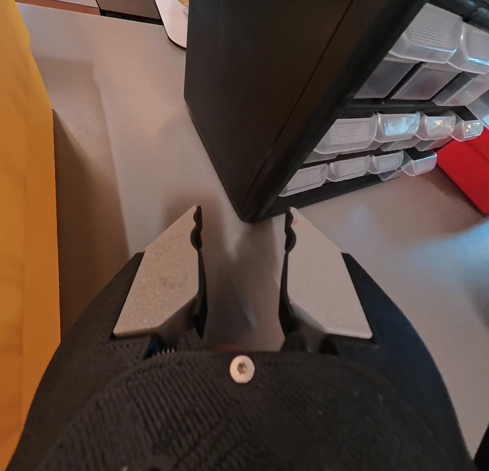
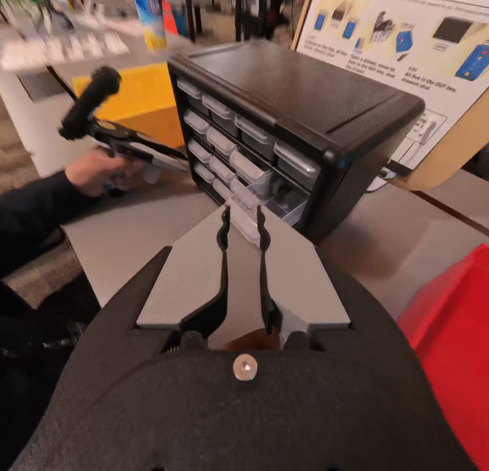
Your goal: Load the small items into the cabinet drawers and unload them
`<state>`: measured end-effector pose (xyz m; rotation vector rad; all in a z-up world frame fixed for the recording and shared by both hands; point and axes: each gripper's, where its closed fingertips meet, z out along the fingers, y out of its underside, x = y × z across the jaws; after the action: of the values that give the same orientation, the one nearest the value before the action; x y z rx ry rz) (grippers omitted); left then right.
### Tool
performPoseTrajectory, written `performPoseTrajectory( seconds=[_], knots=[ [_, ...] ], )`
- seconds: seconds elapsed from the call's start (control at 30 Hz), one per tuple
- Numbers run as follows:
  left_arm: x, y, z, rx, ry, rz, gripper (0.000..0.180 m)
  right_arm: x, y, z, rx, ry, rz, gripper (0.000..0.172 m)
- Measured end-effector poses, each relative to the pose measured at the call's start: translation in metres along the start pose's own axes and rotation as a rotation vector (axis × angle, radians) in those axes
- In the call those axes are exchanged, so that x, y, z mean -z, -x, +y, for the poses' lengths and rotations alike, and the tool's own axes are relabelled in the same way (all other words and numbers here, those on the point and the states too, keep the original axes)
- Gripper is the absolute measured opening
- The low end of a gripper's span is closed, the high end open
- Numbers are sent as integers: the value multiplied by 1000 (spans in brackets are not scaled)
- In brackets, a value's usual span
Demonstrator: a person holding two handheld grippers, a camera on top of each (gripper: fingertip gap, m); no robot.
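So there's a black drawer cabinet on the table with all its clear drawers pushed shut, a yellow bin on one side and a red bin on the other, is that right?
Not quite. The black drawer cabinet has one clear drawer pulled out at the bottom row, as the right wrist view shows. The rest stands: the yellow bin sits on one side and the red bin on the other.

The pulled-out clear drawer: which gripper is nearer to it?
Right. The right gripper has its jaws around the clear drawer's front; the left gripper waits open at the cabinet's far corner.
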<state>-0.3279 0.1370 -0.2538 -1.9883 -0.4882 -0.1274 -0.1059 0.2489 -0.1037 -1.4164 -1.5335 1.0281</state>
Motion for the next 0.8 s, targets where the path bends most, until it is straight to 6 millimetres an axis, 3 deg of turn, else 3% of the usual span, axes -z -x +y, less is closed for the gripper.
performPoseTrajectory(
  seconds=[0.07,0.27,0.47,0.57,0.8],
  knots=[
    [0,0,0,-3,3,0,61,-12,-2,-3,63,135,-5,20],
    [1,-1,-2,8,-12,10,61,-51,-11,21,124,511,16,17],
    [0,-4,0,-7,-5,17,62,-59,-24,21,126,659,91,9],
    [1,-4,0,-3,-7,21,62,-60,-18,31,101,772,63,18],
    [2,-4,-2,15,-21,33,61,-63,-26,53,96,975,104,13]
  ],
)
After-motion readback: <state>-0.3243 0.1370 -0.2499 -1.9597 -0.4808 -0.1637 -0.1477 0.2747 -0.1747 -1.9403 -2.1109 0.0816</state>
